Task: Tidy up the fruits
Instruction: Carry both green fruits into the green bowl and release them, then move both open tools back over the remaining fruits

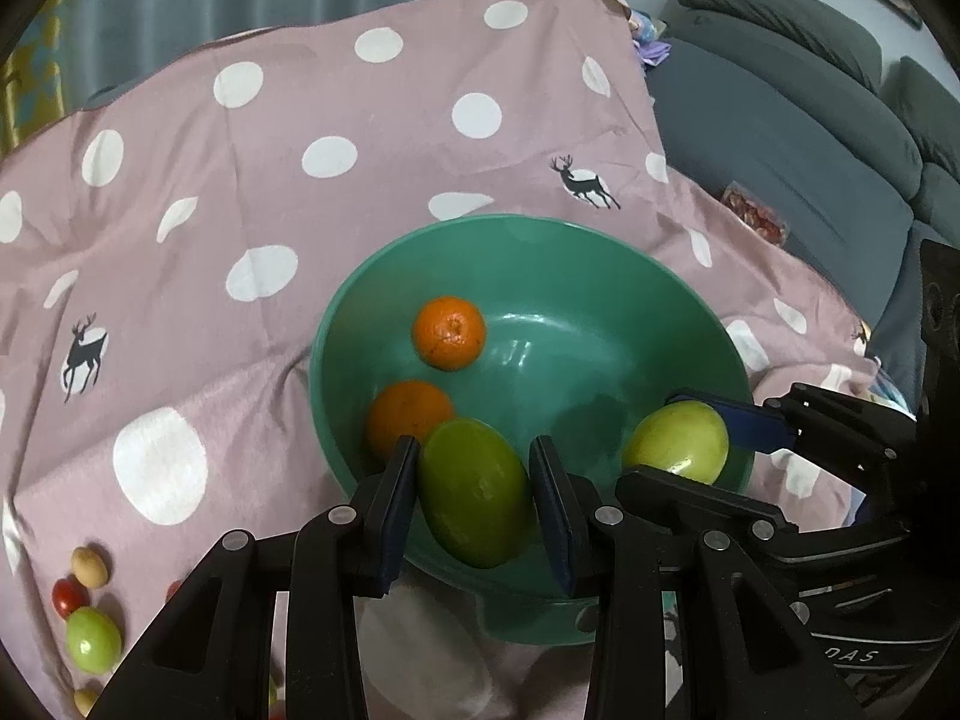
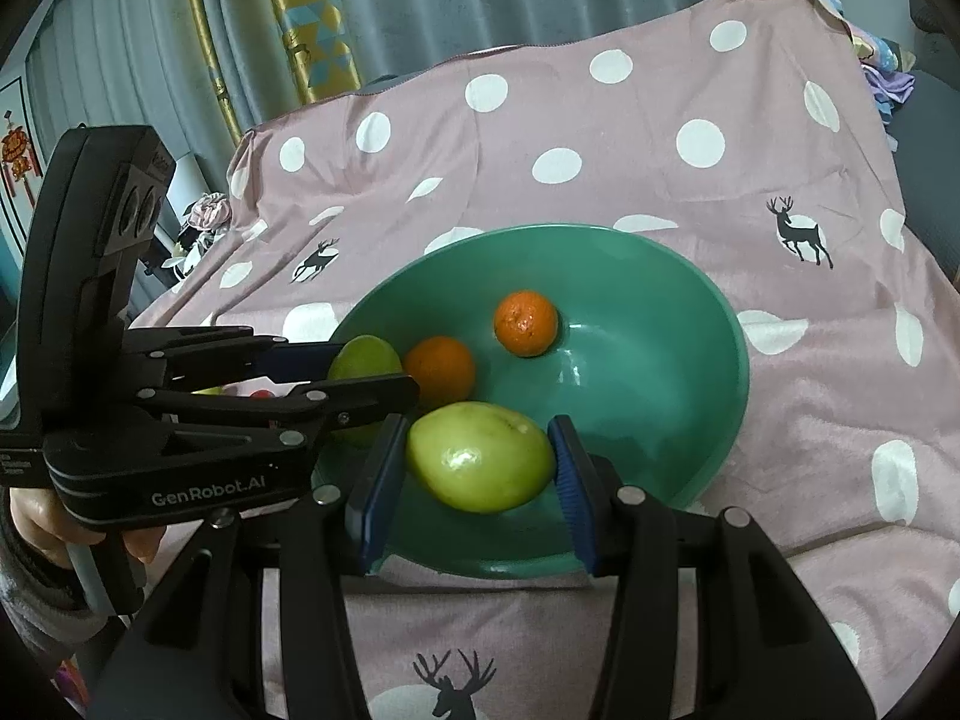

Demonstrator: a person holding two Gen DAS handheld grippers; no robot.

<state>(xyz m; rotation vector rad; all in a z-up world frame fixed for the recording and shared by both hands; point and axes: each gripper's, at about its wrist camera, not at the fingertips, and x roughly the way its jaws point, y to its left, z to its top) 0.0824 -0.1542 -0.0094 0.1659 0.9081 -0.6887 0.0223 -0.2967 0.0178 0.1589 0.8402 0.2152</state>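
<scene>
A green bowl point(image 1: 600, 276) point(image 2: 690, 312) sits on a pink dotted cloth point(image 1: 270, 180) and holds two oranges point(image 1: 449, 333) point(image 1: 408, 417). Over the bowl's near rim, my left gripper point(image 1: 475, 450) is shut on a dark green oval fruit point(image 1: 474, 498). In the right wrist view that left gripper point(image 2: 375, 369) comes in from the left with its fruit point(image 2: 363, 357). My right gripper point(image 2: 478, 426) is shut on a paler yellow-green fruit point(image 2: 480, 462), just inside the near rim. The left wrist view shows the right gripper point(image 1: 660, 438) with that fruit point(image 1: 678, 441) at the bowl's right side.
Small loose fruits lie on the cloth at the lower left: a green one point(image 1: 93, 639), a red one point(image 1: 69, 597) and a tan one point(image 1: 90, 566). A grey sofa point(image 1: 780, 120) stands to the right. Curtains point(image 2: 420, 0) hang behind. A person's hand point(image 2: 36, 516) holds the left gripper.
</scene>
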